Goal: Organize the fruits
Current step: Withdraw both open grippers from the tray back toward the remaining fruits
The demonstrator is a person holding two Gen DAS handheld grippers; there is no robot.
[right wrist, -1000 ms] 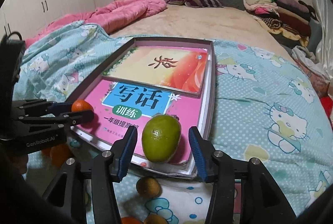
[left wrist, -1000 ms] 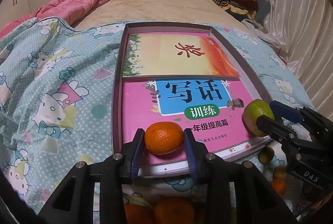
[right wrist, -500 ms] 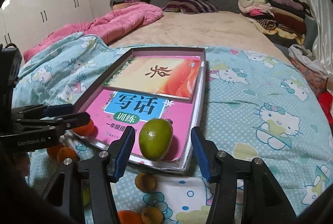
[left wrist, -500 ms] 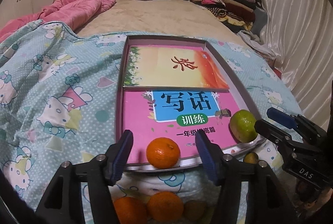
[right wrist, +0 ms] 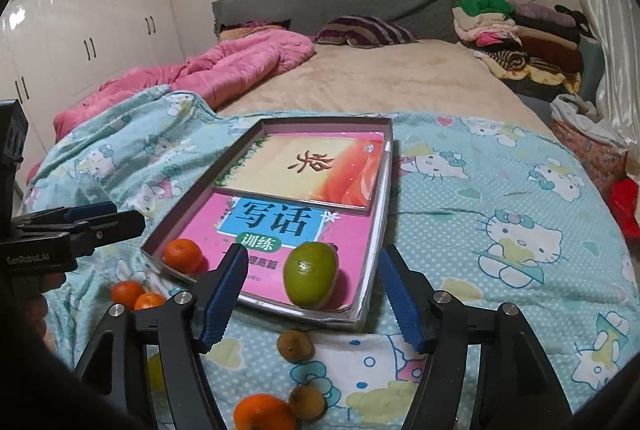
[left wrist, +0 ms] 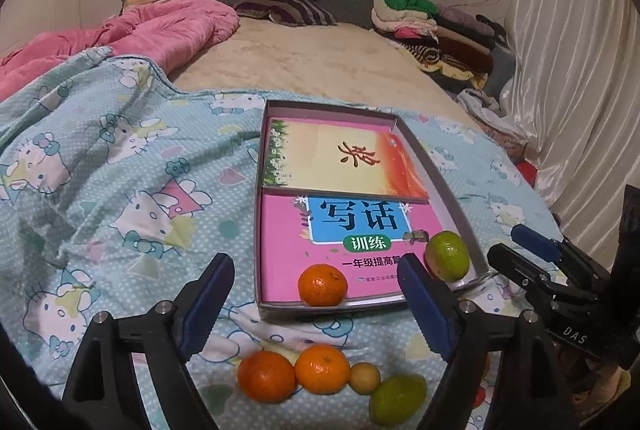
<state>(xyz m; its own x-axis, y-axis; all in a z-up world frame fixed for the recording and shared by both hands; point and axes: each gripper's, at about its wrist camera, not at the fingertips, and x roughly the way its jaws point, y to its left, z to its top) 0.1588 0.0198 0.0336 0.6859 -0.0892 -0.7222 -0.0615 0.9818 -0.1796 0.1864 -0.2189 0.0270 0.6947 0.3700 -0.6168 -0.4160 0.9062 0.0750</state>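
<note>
At the bottom of the left wrist view, two loose oranges (left wrist: 294, 374), a small brown fruit (left wrist: 365, 378) and a green one (left wrist: 397, 399) are left on the blanket (left wrist: 120, 198). The left gripper (left wrist: 318, 304) and right gripper (right wrist: 312, 304), jaws just opened wide, are kept empty. Further up, an orange (left wrist: 322, 284) and a lime (left wrist: 446, 256) are seen placed in the tray (left wrist: 452, 186) of books (left wrist: 344, 166).

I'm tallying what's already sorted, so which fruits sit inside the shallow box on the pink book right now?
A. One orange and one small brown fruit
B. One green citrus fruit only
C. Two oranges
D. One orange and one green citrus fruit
D: one orange and one green citrus fruit rest on the pink book in the box; the other fruits lie on the bedspread outside it.
</note>
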